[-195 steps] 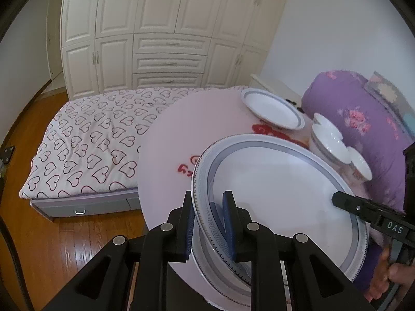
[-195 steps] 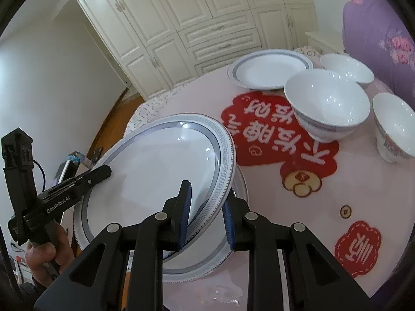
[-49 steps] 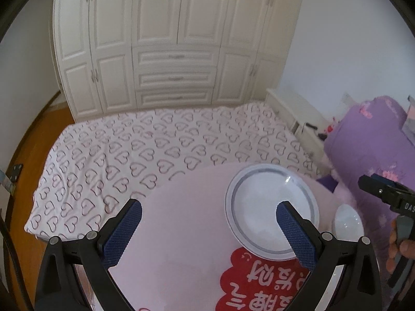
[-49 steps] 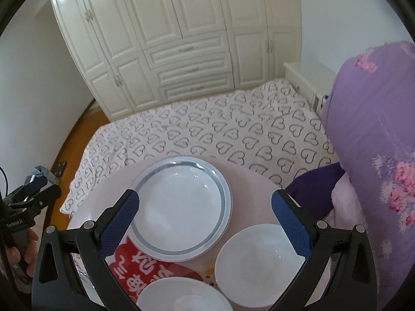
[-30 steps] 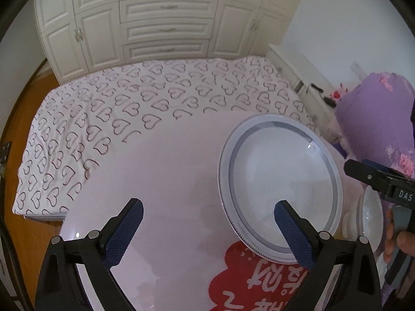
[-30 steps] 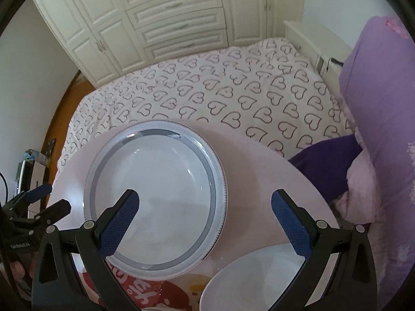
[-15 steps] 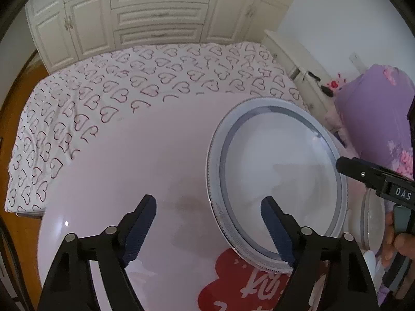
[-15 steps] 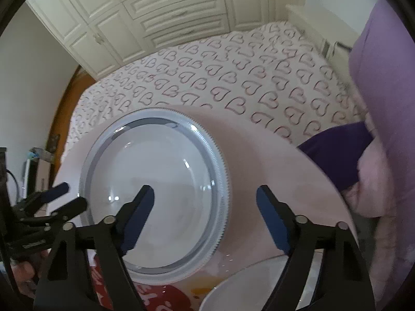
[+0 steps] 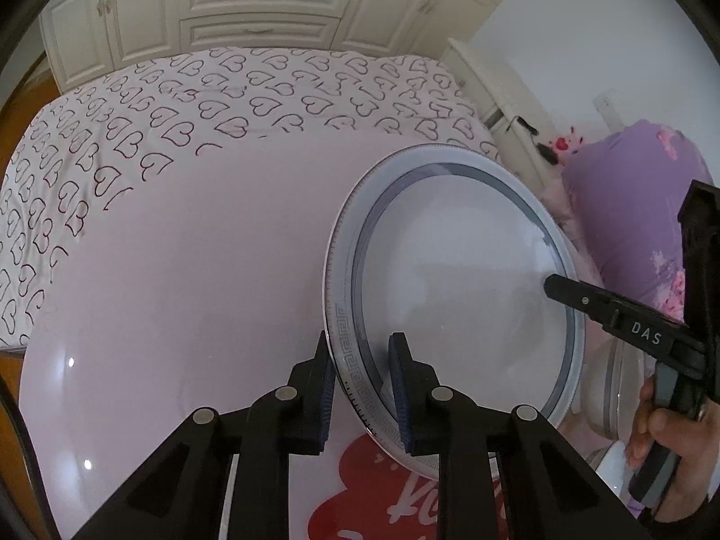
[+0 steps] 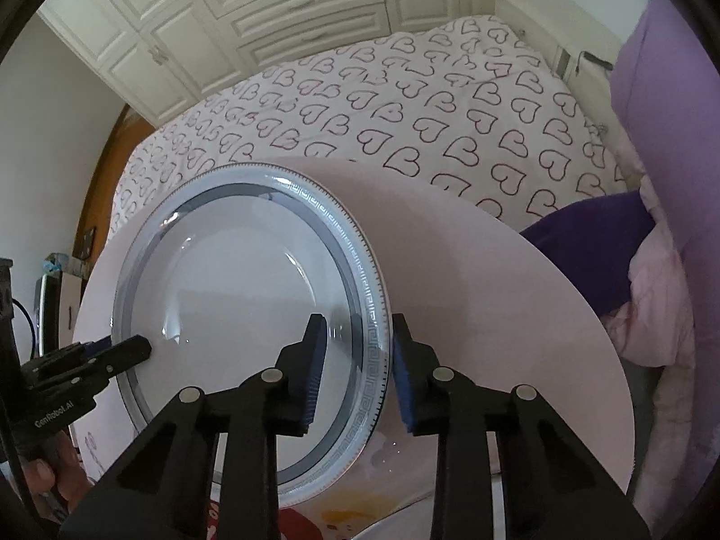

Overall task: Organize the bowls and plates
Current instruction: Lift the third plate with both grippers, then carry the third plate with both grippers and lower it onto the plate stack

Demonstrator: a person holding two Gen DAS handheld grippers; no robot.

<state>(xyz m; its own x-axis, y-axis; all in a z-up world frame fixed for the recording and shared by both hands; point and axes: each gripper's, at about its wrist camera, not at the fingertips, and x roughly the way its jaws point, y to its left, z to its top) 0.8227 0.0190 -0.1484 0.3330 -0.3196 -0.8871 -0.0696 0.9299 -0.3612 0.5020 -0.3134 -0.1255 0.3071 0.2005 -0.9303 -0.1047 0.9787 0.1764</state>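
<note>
A white plate (image 9: 454,297) with a grey band and key-pattern rim lies at the far side of the round pink table (image 9: 189,270). My left gripper (image 9: 363,387) straddles its left rim, one blue pad under the rim and one over it, jaws narrowed close around the rim. My right gripper (image 10: 353,373) straddles the opposite rim of the same plate (image 10: 234,315), jaws also narrowed, with a small gap still showing. Each gripper shows in the other's view, at the plate's edge.
A white bowl's rim (image 9: 616,405) stands right of the plate, and another bowl edge (image 10: 450,522) shows at the bottom. A heart-print bed (image 10: 405,103) lies beyond the table edge. Purple bedding (image 9: 639,207) rises on the right. White wardrobes (image 9: 234,4) stand behind.
Both grippers came down onto the far plate and narrowed from wide open to closely straddling its opposite rims. Earlier they held another plate over the near stack.
</note>
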